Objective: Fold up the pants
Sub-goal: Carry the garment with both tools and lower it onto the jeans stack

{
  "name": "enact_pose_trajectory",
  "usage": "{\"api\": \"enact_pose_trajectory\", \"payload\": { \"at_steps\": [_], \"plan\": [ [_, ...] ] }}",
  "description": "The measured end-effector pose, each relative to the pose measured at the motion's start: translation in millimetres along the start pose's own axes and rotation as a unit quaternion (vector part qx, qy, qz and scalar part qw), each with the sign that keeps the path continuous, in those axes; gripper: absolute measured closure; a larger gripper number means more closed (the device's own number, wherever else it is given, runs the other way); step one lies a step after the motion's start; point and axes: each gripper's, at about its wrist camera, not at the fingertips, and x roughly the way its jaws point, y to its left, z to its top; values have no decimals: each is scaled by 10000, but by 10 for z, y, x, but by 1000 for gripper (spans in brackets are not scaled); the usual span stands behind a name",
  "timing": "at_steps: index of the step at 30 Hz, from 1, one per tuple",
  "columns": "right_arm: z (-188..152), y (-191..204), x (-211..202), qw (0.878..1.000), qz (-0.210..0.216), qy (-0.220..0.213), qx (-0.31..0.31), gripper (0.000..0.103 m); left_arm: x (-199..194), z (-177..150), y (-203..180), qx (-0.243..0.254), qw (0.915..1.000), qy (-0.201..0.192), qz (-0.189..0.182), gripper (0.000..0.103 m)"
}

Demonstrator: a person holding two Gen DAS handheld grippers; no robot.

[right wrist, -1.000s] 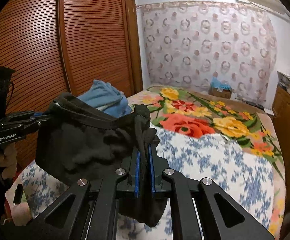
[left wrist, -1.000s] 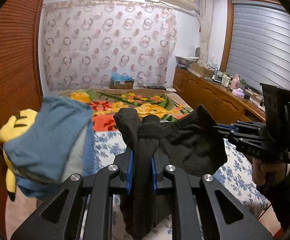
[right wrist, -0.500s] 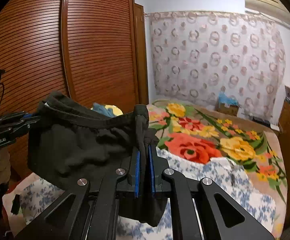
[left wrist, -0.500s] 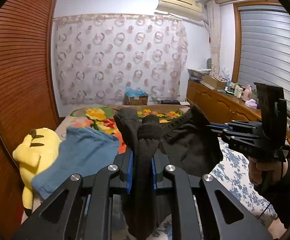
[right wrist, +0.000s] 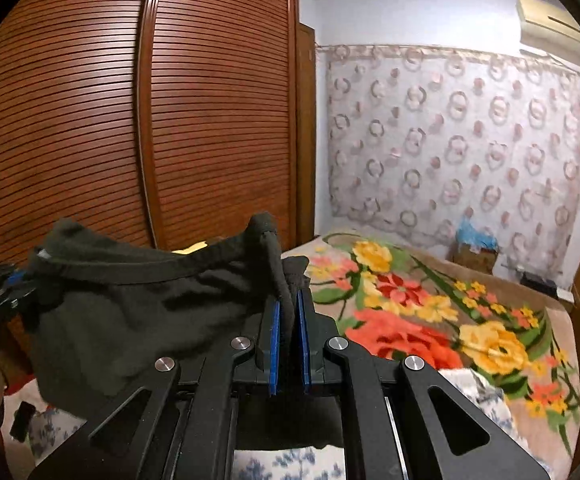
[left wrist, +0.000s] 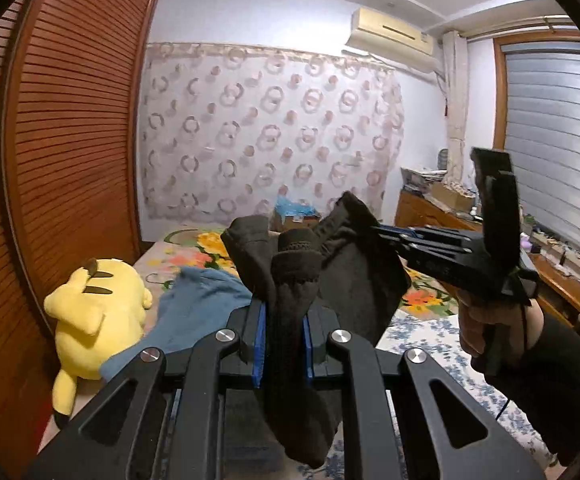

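The pants [left wrist: 290, 280] hang in the air above the bed [right wrist: 430, 320], a bunched waistband corner clamped tight in the left tool [left wrist: 283, 332] and the other in the right tool [right wrist: 288, 332]. To do this step well, I would draw the tools apart — level — until the slack band between them runs taut, then lower the cloth flat onto the bed ahead.

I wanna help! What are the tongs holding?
Left tongs: closed on the black pants.
Right tongs: closed on the same pants.
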Motion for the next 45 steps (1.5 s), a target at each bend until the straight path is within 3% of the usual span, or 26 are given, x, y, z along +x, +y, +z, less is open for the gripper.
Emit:
{"api": "enact_pose_trajectory", "payload": {
  "at_steps": [6, 11, 23, 26, 30, 33, 39, 45],
  "plan": [
    [81, 34, 450, 9995, 182, 139, -207, 95, 59, -74, 211, -201, 9995, 60, 241, 87],
    [131, 43, 783, 9986, 317, 227, -348, 95, 226, -210, 378, -389, 9976, 362, 453, 87],
    [222, 197, 1295, 9944, 582, 501, -727, 95, 272, -447, 611, -850, 9912, 617, 805, 85],
    [225, 212, 1387, 9931, 672, 580, -764, 95, 268, -485, 603, -925, 9897, 709, 831, 82],
    [190, 138, 1500, 9924, 840, 732, -526, 92, 245, -530, 610, -964, 9890, 786, 801, 65],
    [211, 69, 1540, 9924, 847, 830, -334, 87, 218, -517, 609, -944, 9887, 779, 862, 55],
    [313, -34, 1327, 9942, 854, 607, -243, 69, 131, -293, 491, -567, 9927, 480, 947, 55],
    [193, -162, 1038, 9919, 1107, 602, -134, 67, 274, -216, 338, -220, 9943, 521, 899, 55]
  ]
}}
